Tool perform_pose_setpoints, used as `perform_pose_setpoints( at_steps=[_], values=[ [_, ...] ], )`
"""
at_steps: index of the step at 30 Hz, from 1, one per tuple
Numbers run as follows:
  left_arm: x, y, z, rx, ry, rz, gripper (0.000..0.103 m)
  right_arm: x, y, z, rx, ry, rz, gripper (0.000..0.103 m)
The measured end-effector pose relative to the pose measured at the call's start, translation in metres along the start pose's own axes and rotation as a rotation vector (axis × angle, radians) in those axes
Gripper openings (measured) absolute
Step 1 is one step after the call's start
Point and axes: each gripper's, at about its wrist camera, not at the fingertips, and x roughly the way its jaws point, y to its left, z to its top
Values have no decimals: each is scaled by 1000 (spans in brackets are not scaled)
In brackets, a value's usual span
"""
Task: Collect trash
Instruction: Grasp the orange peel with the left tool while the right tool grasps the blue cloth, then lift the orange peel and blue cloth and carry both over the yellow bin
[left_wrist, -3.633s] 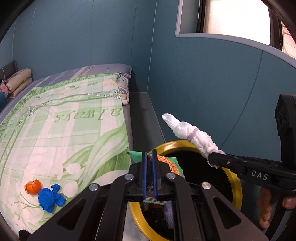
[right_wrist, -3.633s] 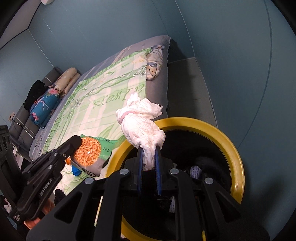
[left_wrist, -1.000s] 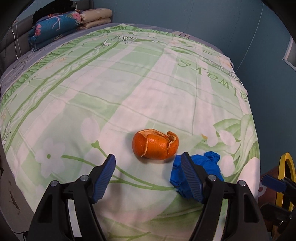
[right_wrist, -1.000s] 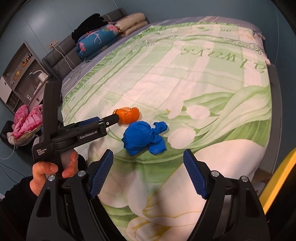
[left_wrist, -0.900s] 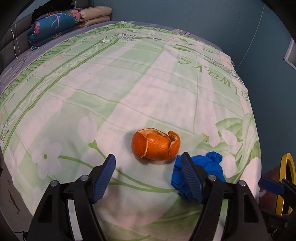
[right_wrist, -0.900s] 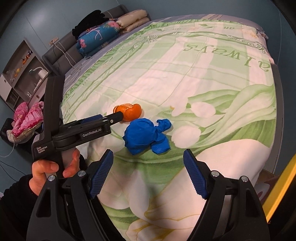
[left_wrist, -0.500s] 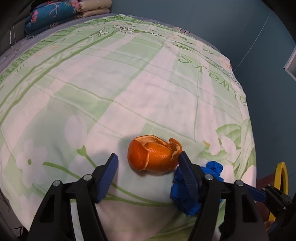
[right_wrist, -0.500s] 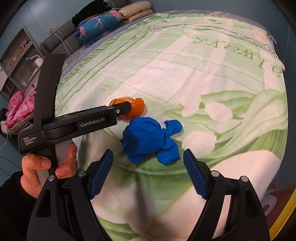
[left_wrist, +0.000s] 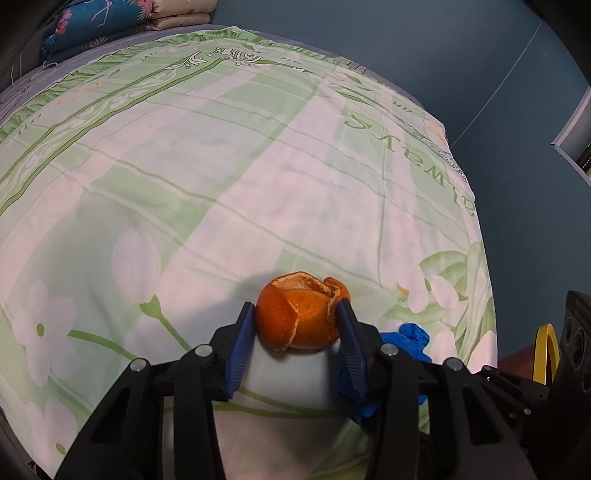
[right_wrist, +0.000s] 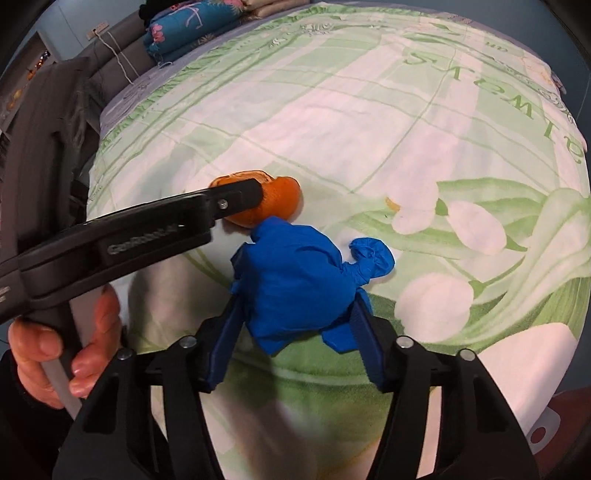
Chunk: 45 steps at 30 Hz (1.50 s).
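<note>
An orange peel (left_wrist: 299, 317) lies on the green and white bedspread (left_wrist: 221, 184). My left gripper (left_wrist: 295, 326) is closed around it, both blue pads touching its sides. The peel also shows in the right wrist view (right_wrist: 277, 201), partly behind the left gripper's finger (right_wrist: 236, 199). A crumpled blue glove (right_wrist: 295, 280) lies just right of the peel. My right gripper (right_wrist: 295, 321) has its jaws on either side of the glove, touching it. The glove shows in the left wrist view (left_wrist: 413, 334), partly hidden.
The yellow rim of the trash bin (left_wrist: 543, 350) shows at the bed's right edge. Pillows (right_wrist: 184, 26) lie at the far end of the bed. A teal wall (left_wrist: 480, 55) runs along the bed's far side.
Both grippers have moved down onto the bed. The left jaws have narrowed around the orange peel; the right jaws have narrowed around the blue glove.
</note>
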Motion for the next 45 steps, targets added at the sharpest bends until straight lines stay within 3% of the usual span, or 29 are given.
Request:
perform_pose_setpoints(
  at_steps=[4,10,24,34,45],
  values=[
    [-1,1,0,-10,-1,-4,41,3,-2,0,12,10,-8,32],
    [-4,1,0,-25,3,-3,41,-2,-7,2,46,36,-4,18],
    [-33,4,-8,-43,-36,6,40,-62,-13,-23,74,-24,-23,14],
    [-93,-30,-25,58,-178,33,40,-142,-23,-53,88,-138,1,14],
    [-176,-99,-40,183,-353,24,40,-219,-39,-85,118,-272,12,14]
  ],
)
